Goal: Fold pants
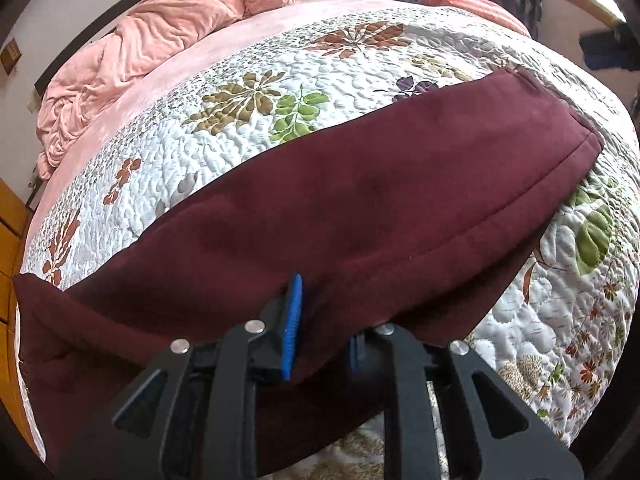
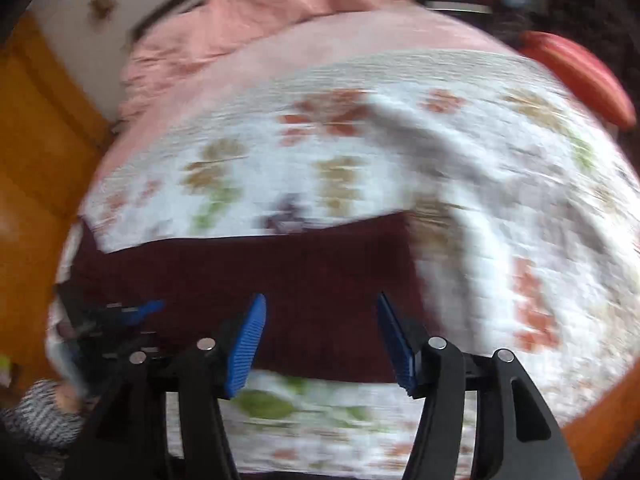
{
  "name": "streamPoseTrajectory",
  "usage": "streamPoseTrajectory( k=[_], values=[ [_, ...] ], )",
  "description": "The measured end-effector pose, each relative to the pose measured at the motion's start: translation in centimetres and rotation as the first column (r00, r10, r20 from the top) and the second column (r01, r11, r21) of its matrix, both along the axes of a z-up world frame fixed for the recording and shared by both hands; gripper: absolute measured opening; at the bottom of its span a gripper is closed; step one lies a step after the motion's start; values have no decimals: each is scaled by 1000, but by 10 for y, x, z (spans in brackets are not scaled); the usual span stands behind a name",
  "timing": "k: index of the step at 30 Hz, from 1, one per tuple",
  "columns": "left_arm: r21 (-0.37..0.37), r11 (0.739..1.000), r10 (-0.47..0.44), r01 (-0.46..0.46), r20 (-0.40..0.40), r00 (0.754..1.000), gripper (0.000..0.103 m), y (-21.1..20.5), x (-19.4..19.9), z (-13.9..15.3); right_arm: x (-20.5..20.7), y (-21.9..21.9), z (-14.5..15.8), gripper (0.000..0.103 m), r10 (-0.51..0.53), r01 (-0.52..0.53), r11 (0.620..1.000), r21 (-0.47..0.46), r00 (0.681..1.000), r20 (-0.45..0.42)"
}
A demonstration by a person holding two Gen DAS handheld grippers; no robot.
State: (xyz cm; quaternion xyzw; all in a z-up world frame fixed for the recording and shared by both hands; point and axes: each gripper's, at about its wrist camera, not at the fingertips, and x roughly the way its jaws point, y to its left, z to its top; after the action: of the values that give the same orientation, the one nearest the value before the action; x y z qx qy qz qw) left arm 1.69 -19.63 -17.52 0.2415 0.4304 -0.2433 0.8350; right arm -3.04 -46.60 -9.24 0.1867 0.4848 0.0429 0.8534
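**Tongs on the pants: 1 gripping, 1 waiting apart**

Tongs first, from the left wrist view: the left gripper (image 1: pixel 320 324) is pinching the near edge of the pants (image 1: pixel 360 208), its 2 blue pads (image 1: pixel 294 320) pressing in from either side with a fold of cloth between them. Those maroon pants are lying lengthwise across the quilt (image 1: pixel 320 80) on the bed, legs stacked 1 on the other, a hem showing at the far right end. Judging by the soft nap and the thick seam, the cloth is looking fairly heavy, limp and not slippery; it should be draping and dragging rather than sliding, so taking hold at a seam or a doubled edge looks safest. This gripper is pointing forward and slightly down, low over the mattress. A pink blanket (image 1: pixel 160 32) is bunching up at the far side.

Moving to the right wrist view, which is blurring badly: the right gripper (image 2: pixel 320 336) is hanging just above the near edge of the pants (image 2: pixel 280 272), fingers spread wide and holding nothing. At the left, the other gripper (image 2: pixel 132 316) is showing against the cloth.
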Motion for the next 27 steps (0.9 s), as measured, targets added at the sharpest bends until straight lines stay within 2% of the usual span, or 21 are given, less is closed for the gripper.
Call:
streamPoseTrajectory(
  k=[3,5,6,8,11,13,14,15,17,19,22,24,25,26,27],
  values=[
    [-5,1000,4,-4,-1,1000,18,0,0,0,27,50,-16,57,105,-100,991,83,993,-47],
    [-10,1000,5,-5,-4,1000,18,1,1,0,48,80,-39,57,135,-126,989,77,983,-124],
    [-19,1000,9,-9,-12,1000,18,2,1,0,54,87,-48,57,135,-124,989,81,979,-151],
    [-38,999,18,-19,-28,999,21,5,3,2,70,98,-80,55,123,-106,992,74,956,-267],
    [-52,999,3,-7,-80,997,25,12,2,14,73,99,-92,57,105,-89,994,70,954,-281],
    [-59,998,10,-15,-92,996,33,20,-2,27,74,98,-92,57,98,-78,994,82,954,-282],
    [-68,997,24,-31,-102,995,45,25,-2,32,74,97,-92,57,96,-75,993,86,954,-283],
    [-107,992,45,-59,-129,991,65,37,-1,41,74,98,-94,57,93,-71,993,90,954,-283],
    [-194,972,93,-131,-192,977,81,64,7,58,75,98,-95,57,87,-65,994,88,954,-285],
    [-231,941,182,-247,-269,946,81,99,27,72,72,97,-94,58,84,-65,995,75,954,-288],
    [-183,883,346,-432,-368,863,81,151,73,81,73,101,-93,62,83,-71,996,51,952,-294],
    [-59,848,462,-527,-405,789,81,180,109,79,73,103,-92,66,85,-73,996,49,951,-296],
    [-26,839,483,-543,-422,767,82,189,124,78,74,105,-92,67,86,-77,996,42,951,-297],
    [55,831,514,-554,-456,726,82,199,142,72,75,108,-92,70,87,-81,996,33,950,-299],
    [110,822,538,-559,-474,697,81,204,154,67,76,108,-93,73,89,-83,996,31,950,-299]
  ],
)
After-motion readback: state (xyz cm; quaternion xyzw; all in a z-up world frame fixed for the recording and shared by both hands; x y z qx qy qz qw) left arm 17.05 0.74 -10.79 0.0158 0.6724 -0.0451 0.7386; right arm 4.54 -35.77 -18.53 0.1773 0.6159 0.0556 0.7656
